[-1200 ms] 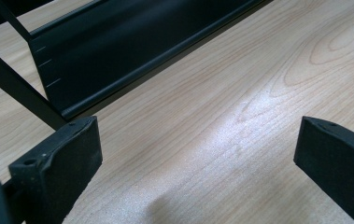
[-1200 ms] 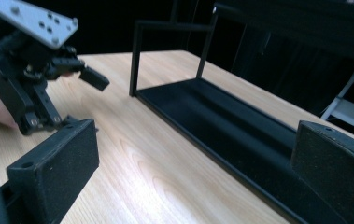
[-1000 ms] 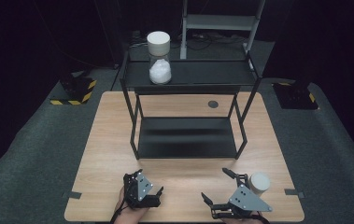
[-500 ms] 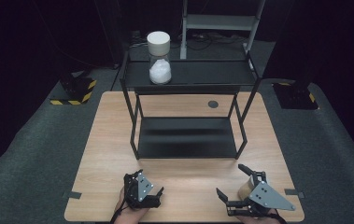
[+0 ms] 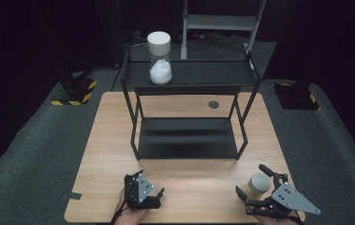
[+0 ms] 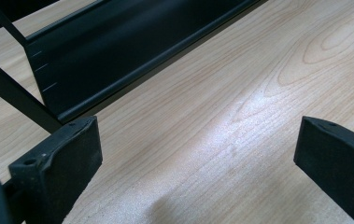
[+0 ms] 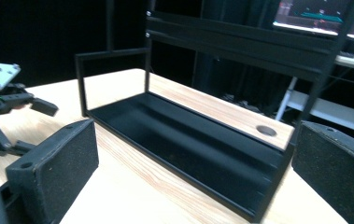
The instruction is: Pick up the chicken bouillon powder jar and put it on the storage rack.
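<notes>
— Right gripper [image 5: 255,187], how does it stand?

— Its jaws are spread wide at the near right corner of the wooden table [image 5: 109,154]. Between them sits a small grey cylinder [image 5: 259,183], upright on the tabletop. Whether either jaw touches the cylinder I cannot tell from above; the gap looks wider than the cylinder itself. The grey three-cornered plate on top of the gripper points off toward the right edge of the table.

— And its own camera?

— From the right gripper view, both black pads stand far apart with empty air between them [image 7: 191,172], and beyond lies the lower tray of the black shelf rack [image 7: 184,140].

— What about the left gripper [image 5: 149,194]?

— Also parted, nothing between its jaws. It sits near the front edge of the table, left of centre, well apart from the right one, a hand under it. In the left gripper view its pads frame bare wood [image 6: 198,158], with the rack's lower tray [image 6: 118,60] just ahead.

— Anything else on the rack?

— On the top shelf [image 5: 203,72], toward its left end, stands a clear jar [image 5: 159,65] with a pale lid and some white stuff in its lower half. The lower tray is bare. A small round dark hole [image 5: 213,104] shows in the table behind the rack.
</notes>
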Demonstrator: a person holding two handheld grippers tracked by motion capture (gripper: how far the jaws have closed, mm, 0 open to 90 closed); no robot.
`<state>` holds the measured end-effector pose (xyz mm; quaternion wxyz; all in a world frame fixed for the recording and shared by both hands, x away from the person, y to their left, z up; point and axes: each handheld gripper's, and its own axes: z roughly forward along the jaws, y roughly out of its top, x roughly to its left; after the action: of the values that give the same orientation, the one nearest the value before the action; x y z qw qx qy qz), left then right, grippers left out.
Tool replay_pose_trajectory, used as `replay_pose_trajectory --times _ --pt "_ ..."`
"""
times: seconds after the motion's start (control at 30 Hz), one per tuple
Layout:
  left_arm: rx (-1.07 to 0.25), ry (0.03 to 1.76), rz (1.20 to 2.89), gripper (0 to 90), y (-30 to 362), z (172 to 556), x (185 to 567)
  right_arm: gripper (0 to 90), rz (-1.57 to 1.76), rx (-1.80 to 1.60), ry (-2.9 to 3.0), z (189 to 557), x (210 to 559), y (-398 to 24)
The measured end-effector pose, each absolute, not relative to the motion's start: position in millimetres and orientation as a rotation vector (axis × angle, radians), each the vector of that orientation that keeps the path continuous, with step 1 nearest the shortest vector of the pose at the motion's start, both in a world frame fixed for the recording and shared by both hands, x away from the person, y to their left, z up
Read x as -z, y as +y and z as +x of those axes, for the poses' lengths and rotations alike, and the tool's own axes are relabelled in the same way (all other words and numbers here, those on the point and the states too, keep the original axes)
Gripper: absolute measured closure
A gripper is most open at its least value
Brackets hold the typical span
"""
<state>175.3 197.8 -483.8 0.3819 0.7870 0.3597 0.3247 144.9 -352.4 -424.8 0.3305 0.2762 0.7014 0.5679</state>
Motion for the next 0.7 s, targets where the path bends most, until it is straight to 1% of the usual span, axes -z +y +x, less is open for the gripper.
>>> replay_pose_trajectory --times 0.2,0.7 --pt "-0.824 0.921 2.005 1.3 198 176 484 0.0 0.778 -1.45 1.82 143 430 -364" --pt "-0.815 0.918 2.003 1.3 200 176 484 0.0 0.855 -1.415 1.812 140 449 -377"
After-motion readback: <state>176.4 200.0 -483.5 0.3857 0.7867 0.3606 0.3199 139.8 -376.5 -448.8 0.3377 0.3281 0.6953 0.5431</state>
